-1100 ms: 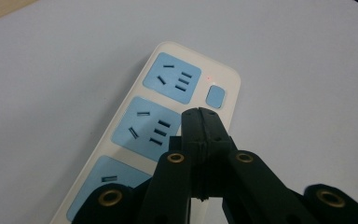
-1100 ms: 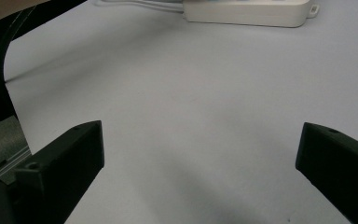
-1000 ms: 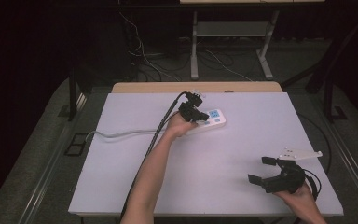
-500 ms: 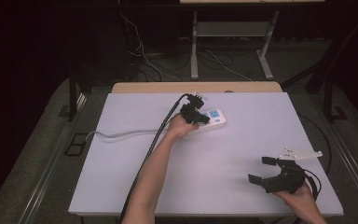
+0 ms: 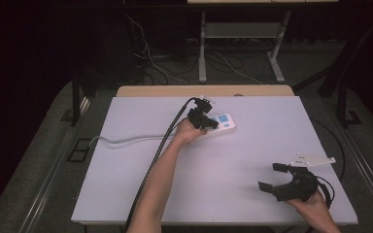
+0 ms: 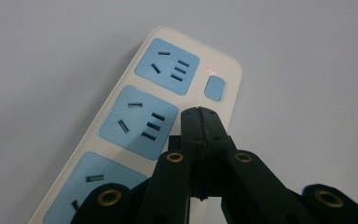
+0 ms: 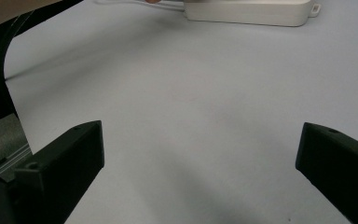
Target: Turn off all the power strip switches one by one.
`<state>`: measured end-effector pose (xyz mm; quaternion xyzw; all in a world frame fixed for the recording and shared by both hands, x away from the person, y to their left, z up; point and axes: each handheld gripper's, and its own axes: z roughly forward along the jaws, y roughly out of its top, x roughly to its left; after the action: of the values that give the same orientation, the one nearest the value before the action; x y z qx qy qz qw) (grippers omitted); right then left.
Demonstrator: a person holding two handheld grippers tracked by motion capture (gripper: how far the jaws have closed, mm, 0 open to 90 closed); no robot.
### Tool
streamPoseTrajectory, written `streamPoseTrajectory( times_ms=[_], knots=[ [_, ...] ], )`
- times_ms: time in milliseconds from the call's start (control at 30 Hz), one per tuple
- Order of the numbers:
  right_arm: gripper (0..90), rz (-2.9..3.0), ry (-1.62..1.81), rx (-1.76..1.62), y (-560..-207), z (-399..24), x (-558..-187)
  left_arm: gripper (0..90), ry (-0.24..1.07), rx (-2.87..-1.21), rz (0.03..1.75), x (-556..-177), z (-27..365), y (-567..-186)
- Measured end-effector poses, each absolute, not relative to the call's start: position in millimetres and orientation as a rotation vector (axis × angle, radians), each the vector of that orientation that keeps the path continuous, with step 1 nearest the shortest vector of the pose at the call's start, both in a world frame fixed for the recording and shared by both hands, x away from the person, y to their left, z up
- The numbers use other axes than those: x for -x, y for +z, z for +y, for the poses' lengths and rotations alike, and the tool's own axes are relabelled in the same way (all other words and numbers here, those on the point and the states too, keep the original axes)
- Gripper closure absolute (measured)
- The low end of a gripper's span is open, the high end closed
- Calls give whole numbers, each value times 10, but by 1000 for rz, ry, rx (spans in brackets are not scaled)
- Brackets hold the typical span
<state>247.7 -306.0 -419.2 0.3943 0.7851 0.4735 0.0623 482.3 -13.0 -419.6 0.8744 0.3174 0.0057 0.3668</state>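
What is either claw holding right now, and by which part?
Nothing. The left claw is shut empty, its tips over the power strip near the switch. The right claw is open above bare table.

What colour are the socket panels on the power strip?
Light blue, on a cream power strip; best in the left gripper view.

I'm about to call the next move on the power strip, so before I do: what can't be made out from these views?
- Power strip, left gripper view: its near end is cut off by the bottom edge and covered by the shut left gripper.
- Whether those tips touch the strip beside the switch: cannot tell.
- High view: the left hand covers part of the strip; sockets too small.
- Right gripper view: the strip's top face is unseen.
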Motion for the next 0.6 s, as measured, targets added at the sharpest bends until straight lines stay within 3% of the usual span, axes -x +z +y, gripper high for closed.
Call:
streamPoseTrajectory(
  times_ms=[600],
  knots=[
    [9, 2386, 1418, -1184, -4198, -3052, -2479, 898, 2, -2213, 832, -4814, -102, -4231]
  ],
)
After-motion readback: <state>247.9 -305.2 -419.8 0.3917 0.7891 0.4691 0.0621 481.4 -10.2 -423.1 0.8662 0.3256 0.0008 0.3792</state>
